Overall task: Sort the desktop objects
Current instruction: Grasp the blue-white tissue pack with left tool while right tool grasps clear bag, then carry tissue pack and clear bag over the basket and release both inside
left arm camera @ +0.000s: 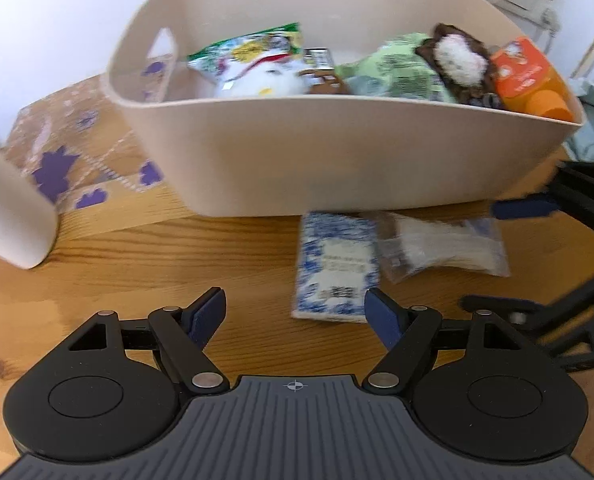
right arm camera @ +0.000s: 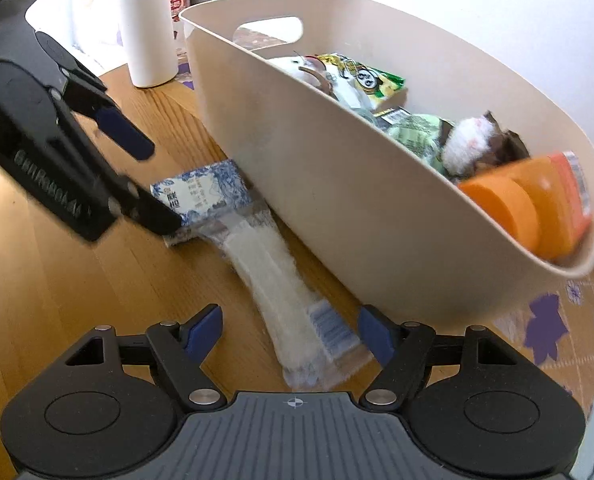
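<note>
A blue-and-white patterned packet (left arm camera: 335, 264) lies on the wooden table in front of the beige bin (left arm camera: 337, 160). My left gripper (left arm camera: 295, 312) is open just above its near end, which lies close to the right finger. Beside the patterned packet lies a clear packet with white contents (left arm camera: 441, 248). In the right wrist view the clear packet (right arm camera: 281, 280) stretches toward me, its near end between the open jaws of my right gripper (right arm camera: 289, 328); the pads do not press it. My left gripper (right arm camera: 145, 176) hovers over the patterned packet (right arm camera: 205, 192) there.
The bin (right arm camera: 357, 200) holds a green snack bag (left arm camera: 253, 48), a brown-and-white plush (left arm camera: 461, 60), an orange bottle (right arm camera: 529, 204) and other packets. A white bottle (right arm camera: 149, 32) stands at the left. A mat with purple flowers (left arm camera: 77, 152) lies under the bin.
</note>
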Available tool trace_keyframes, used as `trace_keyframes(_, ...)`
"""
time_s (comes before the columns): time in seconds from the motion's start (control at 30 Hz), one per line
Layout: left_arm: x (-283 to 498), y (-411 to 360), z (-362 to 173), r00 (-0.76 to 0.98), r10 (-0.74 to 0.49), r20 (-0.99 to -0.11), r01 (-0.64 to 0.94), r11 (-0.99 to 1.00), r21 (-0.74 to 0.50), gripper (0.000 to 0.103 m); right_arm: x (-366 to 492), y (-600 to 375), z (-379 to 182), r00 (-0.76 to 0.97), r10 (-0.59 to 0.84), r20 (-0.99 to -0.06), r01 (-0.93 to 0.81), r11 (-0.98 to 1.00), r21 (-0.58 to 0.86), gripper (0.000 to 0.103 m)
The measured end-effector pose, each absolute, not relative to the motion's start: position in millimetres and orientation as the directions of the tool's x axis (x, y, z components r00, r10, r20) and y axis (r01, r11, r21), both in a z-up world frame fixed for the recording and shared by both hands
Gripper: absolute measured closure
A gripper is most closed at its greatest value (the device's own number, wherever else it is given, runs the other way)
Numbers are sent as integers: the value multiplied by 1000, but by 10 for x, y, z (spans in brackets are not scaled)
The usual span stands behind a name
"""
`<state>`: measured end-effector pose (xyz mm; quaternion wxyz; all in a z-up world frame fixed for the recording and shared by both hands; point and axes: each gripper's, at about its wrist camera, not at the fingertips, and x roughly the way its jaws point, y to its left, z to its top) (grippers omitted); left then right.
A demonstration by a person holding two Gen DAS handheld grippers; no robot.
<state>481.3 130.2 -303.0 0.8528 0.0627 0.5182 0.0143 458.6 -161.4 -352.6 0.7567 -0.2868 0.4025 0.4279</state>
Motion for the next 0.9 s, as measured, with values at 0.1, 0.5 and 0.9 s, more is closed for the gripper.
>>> trace_keyframes(0.1, 4859, 1193, -3073, 444, 65, -894, 71, 992, 108, 25, 4614, -1689, -3548, 311, 426, -850, -871, 486, -75, 24)
trace_keyframes(0.5, 4943, 1024, -3231, 474, 82, -877, 154, 973, 174, 54, 4479, -1632, -3513, 318, 459, -830, -855, 517, -41, 74)
trace_keyframes(0.9, 4733, 1147, -3135, 465, 40, -884, 133, 985, 115, 56, 4203, -2034, -3230, 335, 456, -824, -839, 542, -42, 80)
